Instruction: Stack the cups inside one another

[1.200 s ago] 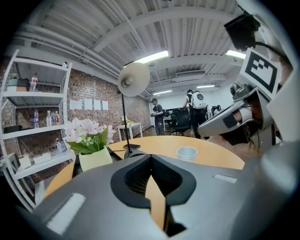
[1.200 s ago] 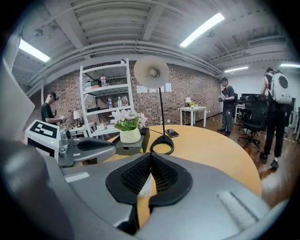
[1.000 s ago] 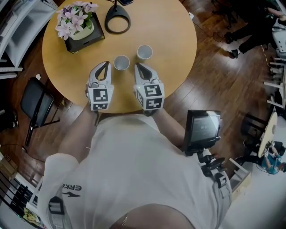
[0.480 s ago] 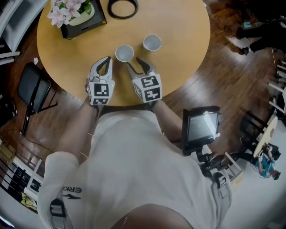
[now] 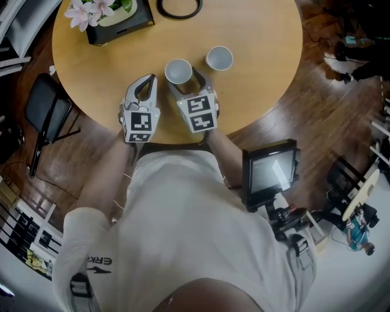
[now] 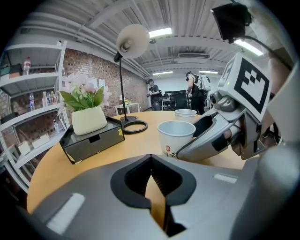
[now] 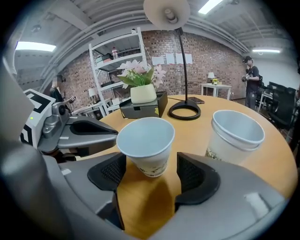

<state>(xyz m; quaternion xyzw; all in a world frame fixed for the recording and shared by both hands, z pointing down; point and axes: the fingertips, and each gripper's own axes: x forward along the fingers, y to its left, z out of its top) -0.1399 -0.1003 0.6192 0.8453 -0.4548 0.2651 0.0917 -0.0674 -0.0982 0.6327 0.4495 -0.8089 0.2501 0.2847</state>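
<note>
Near table (image 5: 268, 79) edge, right gripper (image 5: 184, 82) jaws were opening around near cup (image 7: 146, 143), not gripping; left gripper (image 5: 145, 85) shut, empty. Next: clamp, lift into far cup (image 5: 219, 58).

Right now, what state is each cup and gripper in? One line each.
left gripper: shut, empty.
right gripper: jaws opening, around near cup, not touching it.
near cup: upright, empty.
far cup: upright, apparently a nested pair.

You have one single cup (image 5: 178, 70), one seemingly nested pair of cups (image 5: 219, 58), one flower box (image 5: 116, 24), one lamp (image 5: 180, 7) and one round table (image 5: 262, 79).
</note>
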